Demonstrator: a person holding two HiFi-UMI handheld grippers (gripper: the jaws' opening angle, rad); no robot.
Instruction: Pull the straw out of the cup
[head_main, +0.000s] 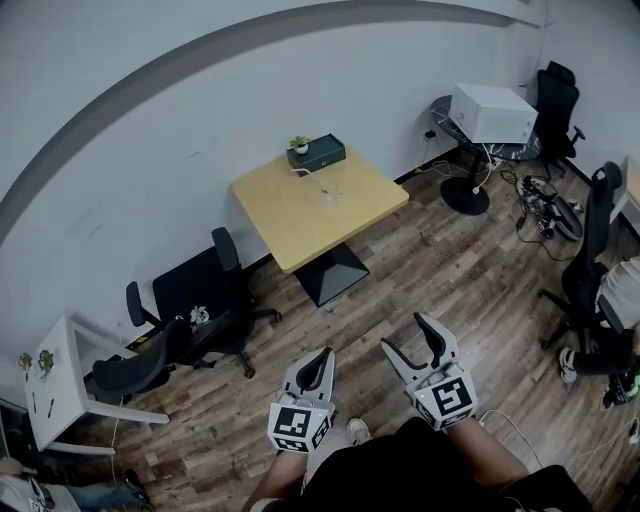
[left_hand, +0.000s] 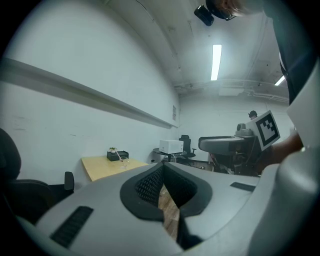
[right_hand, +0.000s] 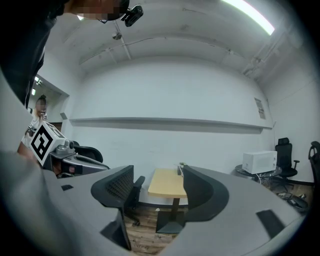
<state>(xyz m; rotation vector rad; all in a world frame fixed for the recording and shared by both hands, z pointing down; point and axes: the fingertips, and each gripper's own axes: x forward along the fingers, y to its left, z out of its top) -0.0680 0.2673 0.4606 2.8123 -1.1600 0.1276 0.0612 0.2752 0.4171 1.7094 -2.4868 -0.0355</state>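
grey left tongs (head_main: 321, 360) together, right tongs (head_main: 405, 336) apart

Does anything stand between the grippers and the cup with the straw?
Nothing visible does. Only bare floor lies between the left gripper, the right gripper and the table; the cup stands in the open on it. The black chairs stand off to the left.

The counter (head_main: 300, 220) has a smooth, matt, pale wood top. The floor (head_main: 470, 285) is brown wood plank with a faint sheen. The left gripper (head_main: 324, 354) and right gripper (head_main: 405, 333) are matt grey plastic with ribbed black pads (right_hand: 117, 187). At two o'clock from the counter, a white box (head_main: 492, 112) looks smooth.
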